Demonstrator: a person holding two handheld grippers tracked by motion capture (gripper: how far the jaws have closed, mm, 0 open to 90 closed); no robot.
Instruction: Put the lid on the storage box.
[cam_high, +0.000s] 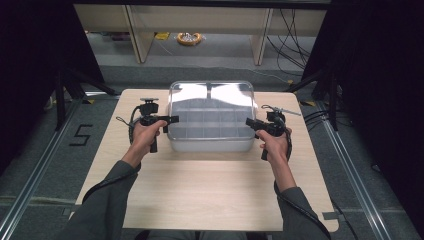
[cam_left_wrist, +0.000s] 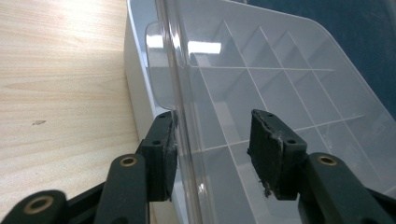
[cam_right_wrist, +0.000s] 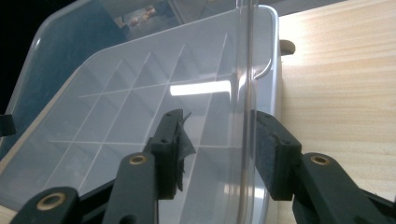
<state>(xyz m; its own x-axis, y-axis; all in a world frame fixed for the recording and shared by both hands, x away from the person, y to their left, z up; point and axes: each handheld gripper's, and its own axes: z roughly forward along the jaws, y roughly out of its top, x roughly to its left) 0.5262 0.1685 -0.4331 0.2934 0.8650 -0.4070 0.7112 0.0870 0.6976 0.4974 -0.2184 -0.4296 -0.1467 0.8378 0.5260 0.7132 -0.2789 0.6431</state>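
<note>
A clear plastic organizer box (cam_high: 210, 145) with several divided compartments sits at the middle back of the wooden table (cam_high: 200, 190). Its transparent lid (cam_high: 212, 95) covers it; whether it lies fully down I cannot tell. My left gripper (cam_high: 172, 119) is at the box's left side, open. In the left gripper view the lid's side edge (cam_left_wrist: 180, 70) runs between the jaws of the left gripper (cam_left_wrist: 215, 121), close against the left pad (cam_left_wrist: 164, 154). My right gripper (cam_high: 248, 121) is at the box's right side, open. There the lid's edge (cam_right_wrist: 247, 70) passes inside the right gripper (cam_right_wrist: 219, 119), near the right pad (cam_right_wrist: 266, 154).
The box's white wall (cam_left_wrist: 135, 79) drops to bare tabletop on both sides and in front. Beyond the far table edge are shelf legs (cam_high: 137, 35), a yellow coil (cam_high: 189, 38) on the floor and cables (cam_high: 295, 35). Dark curtains flank the table.
</note>
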